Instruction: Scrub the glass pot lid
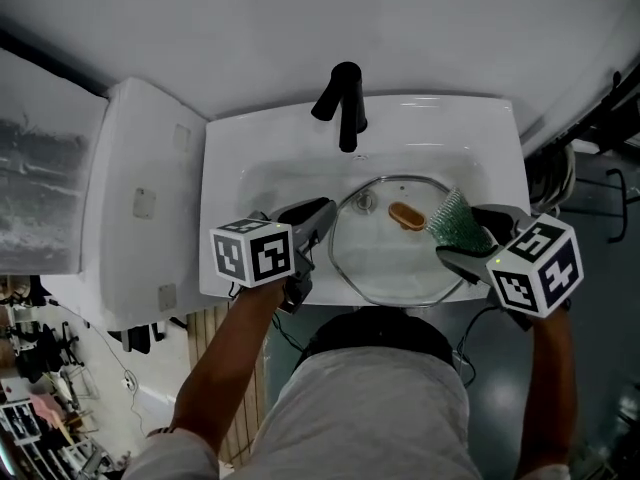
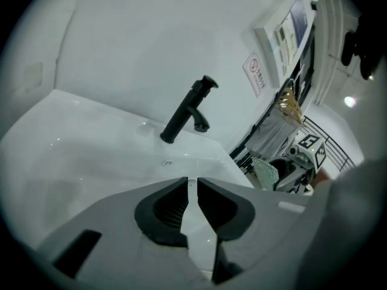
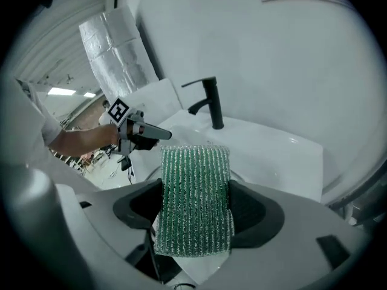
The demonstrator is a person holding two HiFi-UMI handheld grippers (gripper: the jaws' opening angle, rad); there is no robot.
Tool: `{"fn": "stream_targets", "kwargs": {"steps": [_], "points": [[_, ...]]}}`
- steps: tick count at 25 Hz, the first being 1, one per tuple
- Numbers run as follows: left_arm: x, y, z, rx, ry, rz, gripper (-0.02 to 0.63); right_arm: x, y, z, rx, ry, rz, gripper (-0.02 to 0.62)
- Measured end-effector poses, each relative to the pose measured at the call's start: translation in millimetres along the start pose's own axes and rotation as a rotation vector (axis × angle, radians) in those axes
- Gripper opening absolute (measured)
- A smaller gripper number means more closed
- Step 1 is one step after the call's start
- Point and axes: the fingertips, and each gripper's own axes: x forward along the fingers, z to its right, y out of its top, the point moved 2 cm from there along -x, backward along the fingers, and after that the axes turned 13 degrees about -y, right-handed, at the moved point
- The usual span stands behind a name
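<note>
Sink (image 1: 228, 168) holds the glass pot lid (image 1: 390, 263). Left gripper (image 2: 192, 189) jaws are nearly closed and empty, beside the lid's left rim. Right gripper (image 3: 196, 216) jaws clamp a green scrubber (image 1: 458, 223) at its right rim.

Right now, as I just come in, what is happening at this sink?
A person stands at a white sink with a two-jaw gripper in each hand. The right gripper is clamped on a green scrub sponge, held at the right edge of a glass pot lid that lies in the basin in front of the black faucet. The left gripper is by the lid's left edge, its jaws almost together with nothing between them. Whether the sponge touches the glass cannot be told.
</note>
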Motion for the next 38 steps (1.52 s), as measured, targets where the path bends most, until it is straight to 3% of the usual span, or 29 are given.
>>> {"fn": "stream_targets", "kwargs": {"steps": [8, 15, 19, 27, 38], "points": [[-2.4, 51.4, 73.4, 0.241, -0.151, 0.196, 0.043, -24.8, 52.2, -1.6, 0.118, 0.035, 0.331, 0.337], [-7.7, 72.5, 123.9, 0.406, -0.219, 0.302, 0.043, -44.5, 82.8, -14.5, 0.167, 0.093, 0.559, 0.337], [-12.2, 76.2, 138.8, 0.49, -0.213, 0.33, 0.043, -55.9, 94.3, -26.3, 0.19, 0.114, 0.671, 0.337], [-19.4, 78.2, 154.9, 0.537, -0.238, 0.38, 0.043, -79.5, 108.6, -37.4, 0.193, 0.1, 0.858, 0.337], [-22.9, 76.3, 166.5, 0.541, -0.263, 0.395, 0.043, -89.8, 106.1, -40.9, 0.197, 0.066, 0.883, 0.337]]}}
